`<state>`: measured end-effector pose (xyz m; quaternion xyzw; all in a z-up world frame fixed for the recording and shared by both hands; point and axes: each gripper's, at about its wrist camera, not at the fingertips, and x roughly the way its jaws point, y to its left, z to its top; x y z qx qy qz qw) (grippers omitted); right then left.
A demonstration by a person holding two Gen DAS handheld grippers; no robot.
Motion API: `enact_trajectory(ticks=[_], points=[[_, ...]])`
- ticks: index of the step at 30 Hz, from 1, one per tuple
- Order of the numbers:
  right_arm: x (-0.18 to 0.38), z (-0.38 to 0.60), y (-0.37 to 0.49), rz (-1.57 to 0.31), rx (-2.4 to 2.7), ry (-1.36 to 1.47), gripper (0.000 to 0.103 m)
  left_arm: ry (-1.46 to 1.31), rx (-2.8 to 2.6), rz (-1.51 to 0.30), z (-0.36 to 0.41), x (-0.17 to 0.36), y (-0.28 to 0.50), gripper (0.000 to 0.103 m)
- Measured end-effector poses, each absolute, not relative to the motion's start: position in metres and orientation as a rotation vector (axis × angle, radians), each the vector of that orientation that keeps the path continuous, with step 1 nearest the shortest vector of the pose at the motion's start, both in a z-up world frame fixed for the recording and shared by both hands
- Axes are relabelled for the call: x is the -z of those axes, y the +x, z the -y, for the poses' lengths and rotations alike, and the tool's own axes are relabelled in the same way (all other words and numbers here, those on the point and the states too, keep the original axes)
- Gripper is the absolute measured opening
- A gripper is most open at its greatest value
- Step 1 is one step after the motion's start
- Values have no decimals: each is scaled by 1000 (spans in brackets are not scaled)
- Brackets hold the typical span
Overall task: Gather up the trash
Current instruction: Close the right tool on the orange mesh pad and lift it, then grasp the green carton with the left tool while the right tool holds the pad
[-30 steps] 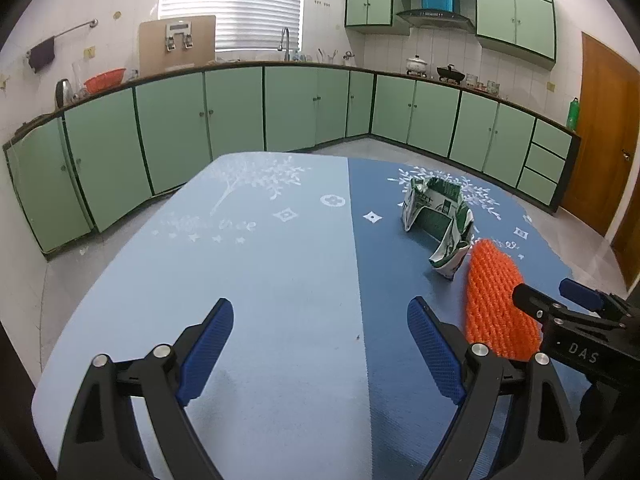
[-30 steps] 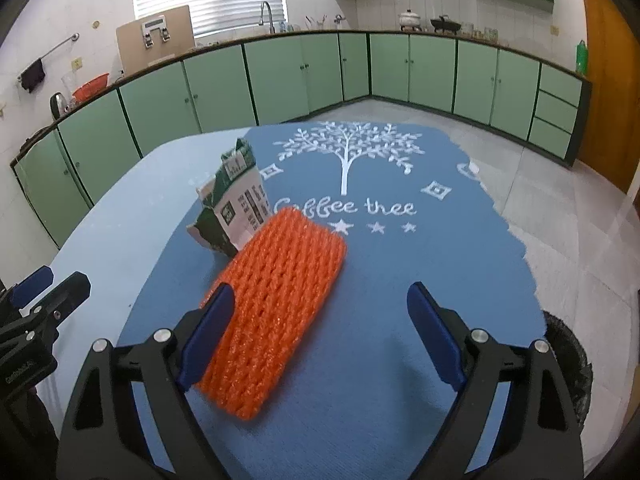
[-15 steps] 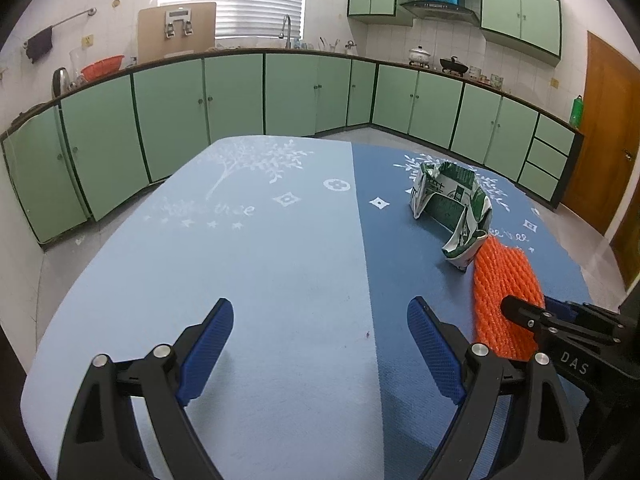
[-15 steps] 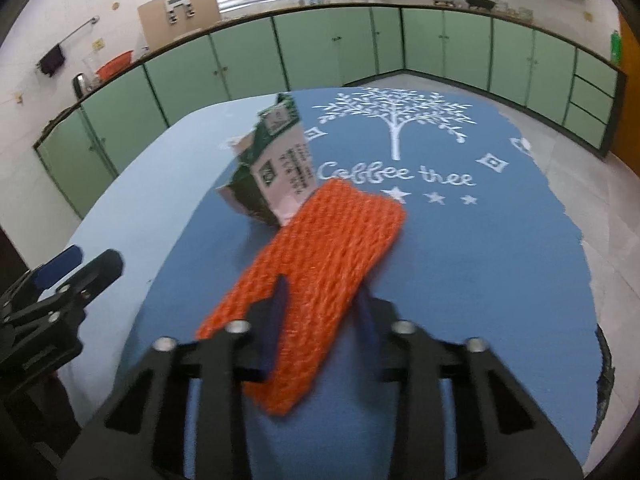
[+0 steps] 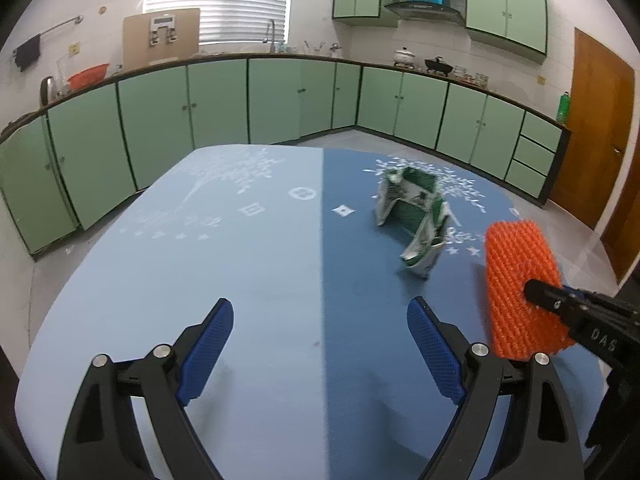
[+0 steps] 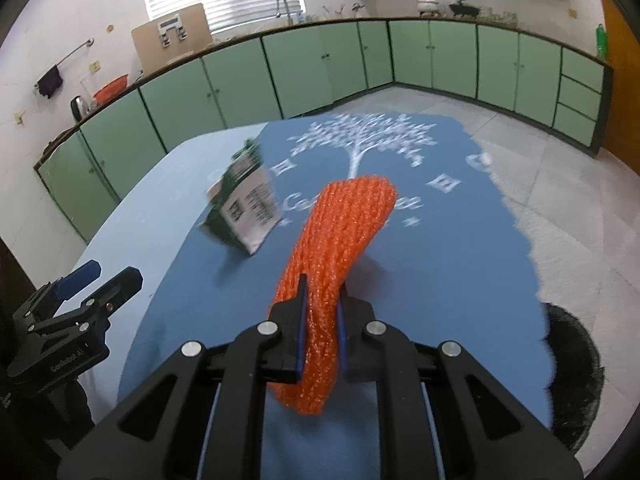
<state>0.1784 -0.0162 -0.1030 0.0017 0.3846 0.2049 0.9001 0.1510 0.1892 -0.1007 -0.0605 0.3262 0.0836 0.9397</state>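
My right gripper (image 6: 322, 304) is shut on an orange foam net sleeve (image 6: 340, 240), squeezed between the blue pads and lifted off the tablecloth, its far end arching forward. The left wrist view shows the same orange sleeve (image 5: 520, 276) at the right, held by the right gripper (image 5: 536, 292). A crumpled green and white carton (image 5: 416, 216) lies on the dark blue half of the cloth; in the right wrist view the carton (image 6: 244, 208) sits left of the sleeve. My left gripper (image 5: 320, 340) hovers open over the cloth, nothing between its fingers.
The table (image 5: 180, 260) wears a cloth, light blue on the left and dark blue (image 6: 440, 260) on the right. A dark round bin (image 6: 576, 368) stands on the floor beyond the table's right edge. Green cabinets (image 5: 220, 100) line the walls.
The right gripper closed on the orange sleeve and raised it off the cloth. The left gripper stayed open and barely moved.
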Motion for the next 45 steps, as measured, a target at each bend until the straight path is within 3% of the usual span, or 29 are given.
enact_trajectory(ticks=[19, 25, 28, 30, 33, 45], points=[[108, 90, 213, -784, -308, 10, 11, -93, -111, -663, -137, 102, 233, 86], [113, 95, 218, -793, -307, 19, 11, -103, -106, -684, -134, 106, 260, 68], [114, 97, 219, -797, -305, 24, 11, -109, -97, -703, -131, 108, 266, 47], [113, 99, 218, -795, -305, 28, 11, -106, -96, -714, -128, 111, 266, 27], [109, 101, 216, -787, -306, 33, 11, -106, -98, -706, -126, 109, 263, 13], [76, 111, 193, -721, -314, 48, 11, -108, -55, -639, -109, 73, 220, 9]])
